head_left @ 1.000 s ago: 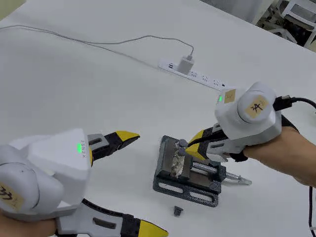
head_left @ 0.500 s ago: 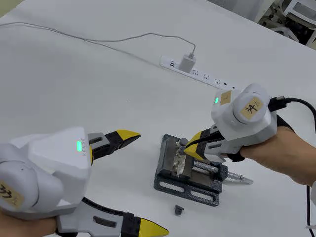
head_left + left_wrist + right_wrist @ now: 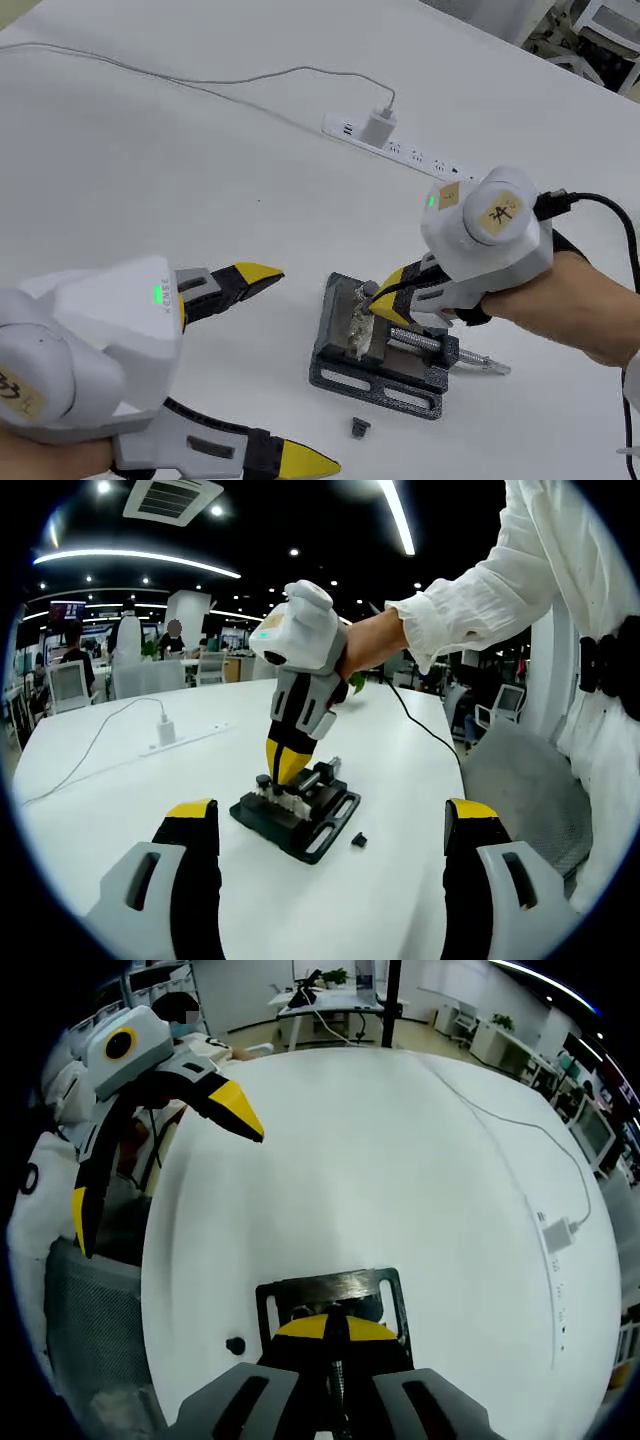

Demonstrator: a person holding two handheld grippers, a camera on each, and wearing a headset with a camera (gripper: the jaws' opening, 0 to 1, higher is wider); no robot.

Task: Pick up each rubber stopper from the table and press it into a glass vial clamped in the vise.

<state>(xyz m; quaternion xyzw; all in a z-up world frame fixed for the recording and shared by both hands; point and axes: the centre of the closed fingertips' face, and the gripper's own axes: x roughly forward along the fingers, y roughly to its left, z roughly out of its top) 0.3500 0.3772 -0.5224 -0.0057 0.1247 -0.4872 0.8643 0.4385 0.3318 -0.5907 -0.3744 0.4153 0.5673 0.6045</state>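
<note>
Dark metal vise [image 3: 372, 378] (slotted base); small grey stopper [image 3: 360, 427] beside.

The white tabletop [image 3: 150, 180] carries a dark vise [image 3: 375, 385], which stands flat on its slotted base on the side nearest the person. One small grey rubber stopper [image 3: 360, 428] lies near the vise, apart from it. Farther back lies a white power strip [image 3: 425, 160] with a white charger [image 3: 378, 128] plugged into it. A thin cable [image 3: 200, 82] trails from the charger across the surface to the left.
</note>
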